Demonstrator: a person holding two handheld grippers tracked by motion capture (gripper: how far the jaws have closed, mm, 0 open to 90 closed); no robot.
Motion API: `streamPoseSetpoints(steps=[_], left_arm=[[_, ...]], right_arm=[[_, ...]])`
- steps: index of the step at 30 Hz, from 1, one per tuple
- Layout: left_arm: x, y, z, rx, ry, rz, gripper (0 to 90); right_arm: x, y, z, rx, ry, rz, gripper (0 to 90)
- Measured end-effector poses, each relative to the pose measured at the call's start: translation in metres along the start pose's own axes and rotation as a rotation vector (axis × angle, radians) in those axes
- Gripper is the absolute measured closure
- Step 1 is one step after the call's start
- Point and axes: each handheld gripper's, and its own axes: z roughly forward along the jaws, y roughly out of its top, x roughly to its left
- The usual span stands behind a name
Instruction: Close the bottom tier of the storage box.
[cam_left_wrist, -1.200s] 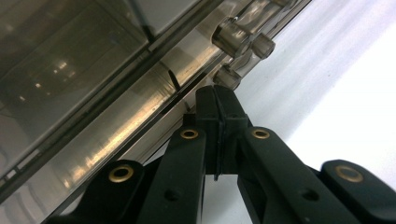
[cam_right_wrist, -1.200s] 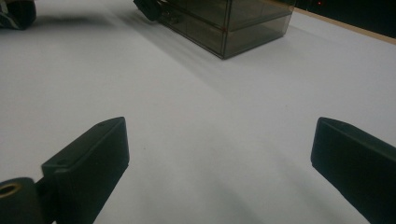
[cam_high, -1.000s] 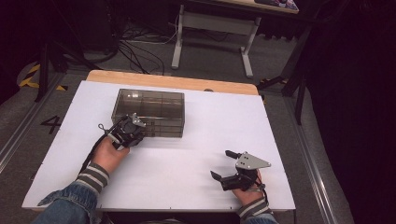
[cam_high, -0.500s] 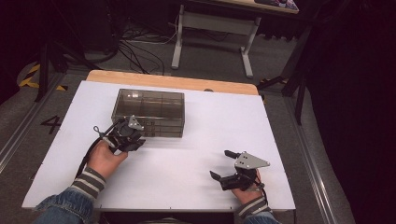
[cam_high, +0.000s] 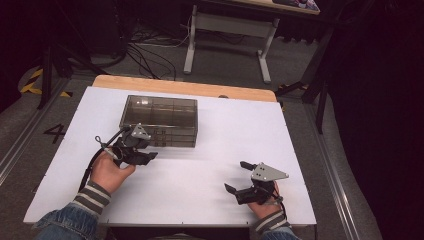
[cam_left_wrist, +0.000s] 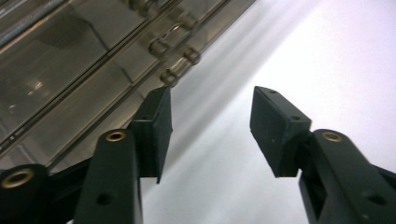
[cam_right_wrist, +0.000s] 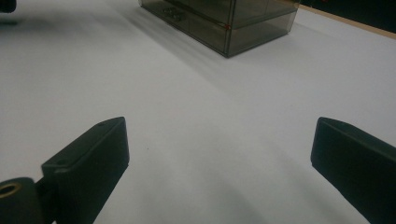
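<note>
Smoky transparent plastic compartment box with latches (cam_high: 159, 120) sits on the white surface (cam_high: 210, 150), toward its far left part, lid closed. Left gripper (cam_high: 146, 156) is just in front of the box's near wall, by the small clasps (cam_left_wrist: 180, 70). Its fingers (cam_left_wrist: 156, 123) have just been opening; nothing lies between them, and they stand apart with white surface showing in the gap. Right gripper (cam_high: 239, 176) rests near the surface's front right edge, well apart from the box. Its fingers (cam_right_wrist: 88, 158) are spread wide and hold nothing.
</note>
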Motion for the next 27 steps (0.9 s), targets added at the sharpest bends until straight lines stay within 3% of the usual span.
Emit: streamPoseSetpoints(steps=[3,6,14,21,26,27], left_arm=[[-0.003,-0.003,-0.008,-0.031,-0.011,0.007,43.5],[-0.006,-0.007,-0.015,-0.050,0.009,0.007,36.3],[-0.007,-0.023,-0.033,-0.133,-0.012,0.002,22.6],[-0.005,-0.039,-0.045,-0.217,-0.049,-0.011,18.0],[-0.006,-0.051,-0.047,-0.253,-0.033,0.001,12.5],[-0.006,-0.055,-0.048,-0.266,-0.012,0.013,12.0]], right_arm=[[0.000,0.000,0.000,-0.003,0.001,0.001,4.9],[-0.001,0.000,0.000,-0.004,0.004,0.003,4.9],[-0.001,0.000,-0.002,-0.008,0.007,0.013,4.7],[-0.001,0.000,-0.002,-0.014,0.006,0.017,4.0],[-0.001,0.000,-0.003,-0.018,0.005,0.018,3.7],[-0.001,0.000,-0.003,-0.019,0.006,0.021,3.5]])
